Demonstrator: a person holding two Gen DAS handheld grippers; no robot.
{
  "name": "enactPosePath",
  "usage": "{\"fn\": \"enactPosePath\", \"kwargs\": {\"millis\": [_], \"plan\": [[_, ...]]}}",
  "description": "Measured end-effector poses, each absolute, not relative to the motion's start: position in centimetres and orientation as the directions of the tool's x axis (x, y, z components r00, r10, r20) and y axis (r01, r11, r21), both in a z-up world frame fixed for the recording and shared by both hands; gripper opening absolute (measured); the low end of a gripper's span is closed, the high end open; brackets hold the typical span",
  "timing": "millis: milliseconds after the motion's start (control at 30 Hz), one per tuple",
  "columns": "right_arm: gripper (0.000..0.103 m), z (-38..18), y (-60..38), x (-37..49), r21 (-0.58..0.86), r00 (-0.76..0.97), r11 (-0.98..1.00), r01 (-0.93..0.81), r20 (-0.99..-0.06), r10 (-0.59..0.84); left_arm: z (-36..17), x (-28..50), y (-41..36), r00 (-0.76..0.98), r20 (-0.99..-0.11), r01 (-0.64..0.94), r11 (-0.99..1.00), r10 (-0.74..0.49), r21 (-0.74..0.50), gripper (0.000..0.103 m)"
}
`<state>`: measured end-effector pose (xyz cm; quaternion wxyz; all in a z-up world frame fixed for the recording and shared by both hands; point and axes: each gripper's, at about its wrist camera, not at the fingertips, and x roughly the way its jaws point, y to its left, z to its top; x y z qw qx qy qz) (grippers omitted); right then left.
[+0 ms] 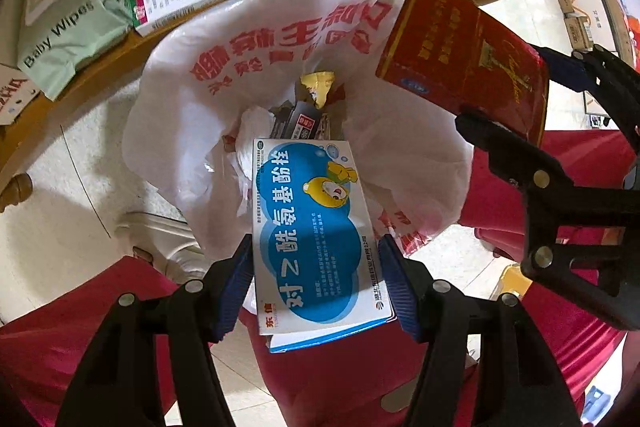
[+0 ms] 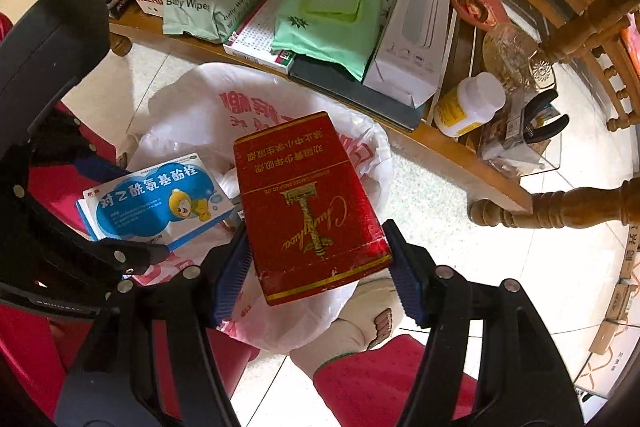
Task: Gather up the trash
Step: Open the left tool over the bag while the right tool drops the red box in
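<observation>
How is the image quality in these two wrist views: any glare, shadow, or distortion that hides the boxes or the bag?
Left wrist: a shadow band crosses the blue medicine box, print still legible; white trash bag bright, not washed out; fisheye bends the shelf edge. Right wrist: floor at right blown out by glare; red cigarette box sharp, with specular sparkle near its lower edge.

Strong fisheye bending in both views, black vignette at every corner. Bright daylight from the upper right, blowing out the floor tiles (image 2: 552,267) to near white along the right edge of the right wrist view. Glare too on the white plastic bag (image 1: 404,147) at centre of the left wrist view. Soft shadow across the lower half of the blue medicine box (image 1: 316,227). Dim, murky upper left in the left wrist view. Sharp at centre, smeared toward the rims.
</observation>
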<state>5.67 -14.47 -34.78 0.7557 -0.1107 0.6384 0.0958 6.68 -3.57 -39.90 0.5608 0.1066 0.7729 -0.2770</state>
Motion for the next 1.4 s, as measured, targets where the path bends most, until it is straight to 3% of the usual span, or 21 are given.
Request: {"fn": "enactPosePath", "kwargs": {"millis": [933, 1000, 1067, 1400], "plan": [[0.064, -38.3, -14.1, 7.5, 0.013, 0.081, 0.970, -0.244, -0.996, 0.034, -42.9, 7.5, -4.7, -0.408, -0.906, 0.444, 0.841, -0.117, -0.308, 0.062], [0.066, -38.4, -14.1, 7.6, 0.025, 0.073, 0.971, -0.239, -0.996, 0.044, -42.9, 7.5, -4.7, -0.418, -0.901, 0.436, 0.843, -0.120, -0.315, 0.063], [0.077, -38.3, -14.0, 7.6, 0.015, 0.079, 0.972, -0.236, -0.996, 0.035, -42.9, 7.3, -4.7, -0.410, -0.905, 0.447, 0.841, -0.111, -0.306, 0.066], [0.077, -38.0, -14.2, 7.6, 0.012, 0.088, 0.974, -0.227, -0.996, 0.033, -41.7, 7.4, -4.6, -0.383, -0.914, 0.432, 0.849, -0.132, -0.303, 0.071]]}}
